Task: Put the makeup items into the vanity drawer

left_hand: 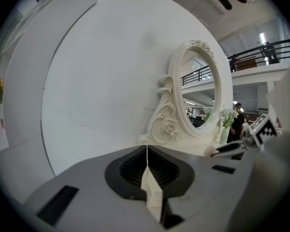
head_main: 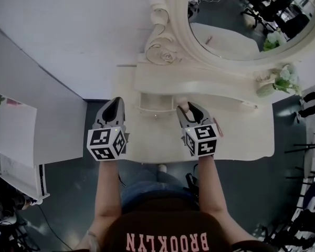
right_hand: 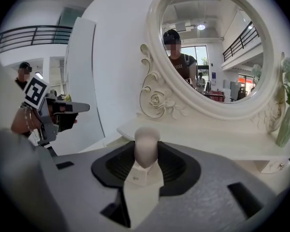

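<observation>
While both grippers are hovering over the white vanity table (head_main: 241, 138), entries are running left to right. Left gripper (head_main: 114, 104): jaws are pressing flat together, gripping nothing. Small drawer (head_main: 156, 105): sitting under the mirror shelf, between the two grippers; open or closed cannot be told. Right gripper (head_main: 185, 109): jaws are clamping a beige egg-shaped makeup sponge (right_hand: 146, 146), which is sticking out past the tips above the tabletop, just right of that drawer. Oval mirror (head_main: 239, 17): standing behind. Flower vase (head_main: 266, 90): standing far right
</observation>
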`<state>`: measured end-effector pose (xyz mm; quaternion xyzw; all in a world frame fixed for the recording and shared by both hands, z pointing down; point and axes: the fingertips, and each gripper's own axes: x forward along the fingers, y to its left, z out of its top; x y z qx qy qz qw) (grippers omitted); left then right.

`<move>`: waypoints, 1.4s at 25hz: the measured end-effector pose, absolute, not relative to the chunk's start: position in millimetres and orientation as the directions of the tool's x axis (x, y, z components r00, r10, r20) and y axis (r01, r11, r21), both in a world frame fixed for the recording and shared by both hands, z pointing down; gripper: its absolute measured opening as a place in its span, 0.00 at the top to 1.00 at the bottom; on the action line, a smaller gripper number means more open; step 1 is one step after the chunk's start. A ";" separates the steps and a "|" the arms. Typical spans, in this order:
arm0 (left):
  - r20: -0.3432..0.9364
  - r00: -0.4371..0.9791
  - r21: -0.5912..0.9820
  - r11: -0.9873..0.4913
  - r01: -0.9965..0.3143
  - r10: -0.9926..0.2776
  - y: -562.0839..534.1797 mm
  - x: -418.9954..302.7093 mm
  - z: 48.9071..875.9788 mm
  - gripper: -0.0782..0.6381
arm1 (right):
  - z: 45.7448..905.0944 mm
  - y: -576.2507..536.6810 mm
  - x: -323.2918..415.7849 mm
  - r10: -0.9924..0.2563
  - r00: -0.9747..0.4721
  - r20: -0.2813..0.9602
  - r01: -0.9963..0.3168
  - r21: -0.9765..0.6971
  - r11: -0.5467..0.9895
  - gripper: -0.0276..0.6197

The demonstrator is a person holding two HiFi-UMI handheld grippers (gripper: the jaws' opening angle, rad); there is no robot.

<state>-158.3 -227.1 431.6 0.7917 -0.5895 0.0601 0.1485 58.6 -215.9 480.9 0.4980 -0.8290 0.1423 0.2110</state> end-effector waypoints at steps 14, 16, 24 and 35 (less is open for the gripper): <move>0.299 0.218 0.173 -0.172 -0.970 -0.929 -253.9 -219.7 446.4 0.88 | 509.8 -252.2 -15.4 -0.663 -0.514 0.544 -0.816 -0.072 0.574 0.72; 0.304 0.212 0.178 -0.163 -0.970 -0.929 -254.5 -224.8 450.2 0.88 | 513.3 -252.1 -19.9 -0.655 -0.522 0.547 -0.813 -0.084 0.577 0.63; 0.297 0.243 0.202 -0.188 -0.961 -0.923 -258.9 -224.2 456.0 0.88 | 509.0 -253.5 -17.0 -0.687 -0.490 0.536 -0.834 -0.059 0.549 0.61; 0.232 0.322 0.200 -0.278 -0.939 -0.918 -272.2 -182.9 428.6 0.88 | 462.9 -247.5 26.4 -0.783 -0.435 0.444 -0.875 -0.002 0.485 0.96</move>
